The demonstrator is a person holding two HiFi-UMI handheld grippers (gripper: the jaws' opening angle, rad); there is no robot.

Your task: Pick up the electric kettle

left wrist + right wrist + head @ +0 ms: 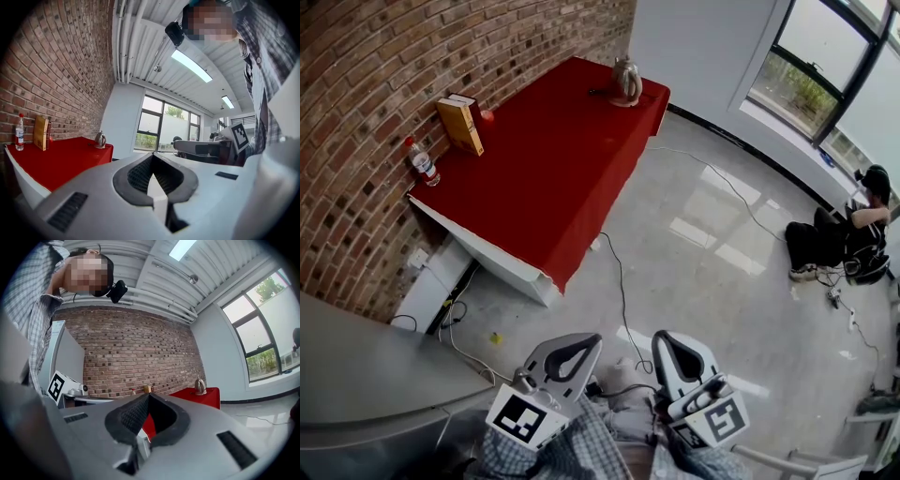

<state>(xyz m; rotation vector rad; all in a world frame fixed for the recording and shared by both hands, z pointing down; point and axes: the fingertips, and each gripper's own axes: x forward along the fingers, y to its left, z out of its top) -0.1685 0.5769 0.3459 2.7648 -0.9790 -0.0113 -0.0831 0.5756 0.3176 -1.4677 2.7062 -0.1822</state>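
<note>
A silver electric kettle (625, 82) stands at the far end of a red-covered table (553, 178), small in the left gripper view (100, 139) and in the right gripper view (200, 386). Both grippers are held low near the person's body, far from the table. My left gripper (589, 339) is shut with nothing in it, tips meeting (152, 155). My right gripper (661, 337) is shut and empty too, tips together (146, 395).
On the table's near left stand a yellow box (460, 124) and a clear water bottle (422, 162), by a brick wall (384, 84). Cables (622, 291) trail over the glossy floor. A grey counter (366, 370) is at lower left. A person (844, 239) sits by the windows.
</note>
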